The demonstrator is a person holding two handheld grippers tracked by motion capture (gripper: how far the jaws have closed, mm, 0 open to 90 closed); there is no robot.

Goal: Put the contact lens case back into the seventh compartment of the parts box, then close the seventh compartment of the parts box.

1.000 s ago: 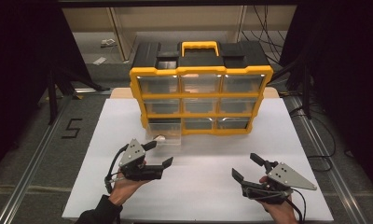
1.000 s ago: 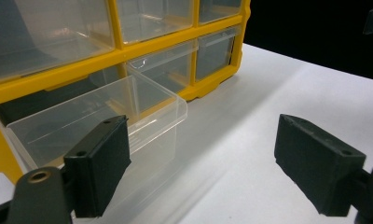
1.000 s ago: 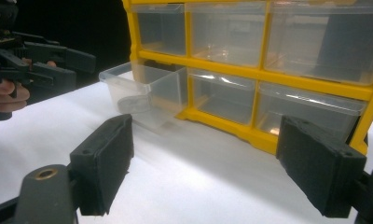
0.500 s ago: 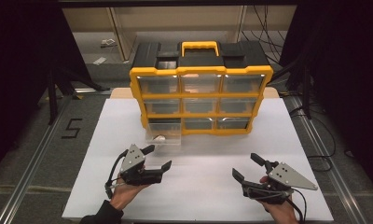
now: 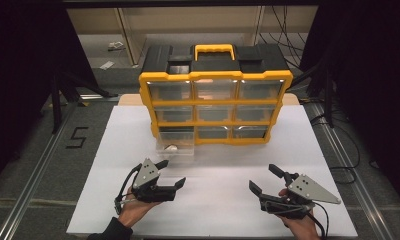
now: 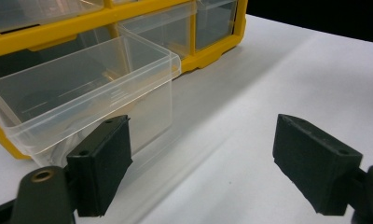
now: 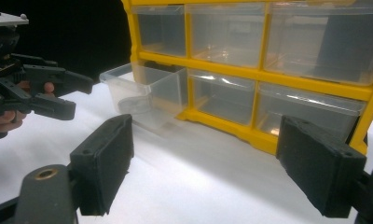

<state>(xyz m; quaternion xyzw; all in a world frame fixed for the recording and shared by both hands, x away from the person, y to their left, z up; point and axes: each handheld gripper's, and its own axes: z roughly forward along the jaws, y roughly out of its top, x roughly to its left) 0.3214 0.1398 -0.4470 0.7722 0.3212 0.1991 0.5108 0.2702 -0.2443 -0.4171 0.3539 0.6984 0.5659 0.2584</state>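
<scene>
The left gripper [image 5: 169, 172] has drawn back slightly from the pulled-out clear drawer [image 5: 175, 147] at the organizer's [image 5: 215, 107] bottom-left; both grippers' fingers gape open, the right gripper [image 5: 266, 179] idle.

The white table top [image 5: 213, 175] lies bare between the left gripper [image 5: 172, 174] and the right gripper [image 5: 264, 178], both with jaws spread and nothing between them, so either can travel forward unhindered across that strip. Ahead, the yellow organizer [image 5: 215, 107] stands upright as a wall across the middle of the board, its 9 bays (3 rows of 3) facing the grippers. The clear drawer [image 5: 175, 146] of the bottom-left bay juts out onto the table, just ahead of the left gripper and close to its left jaw. Open board remains to each side of the organizer.
</scene>
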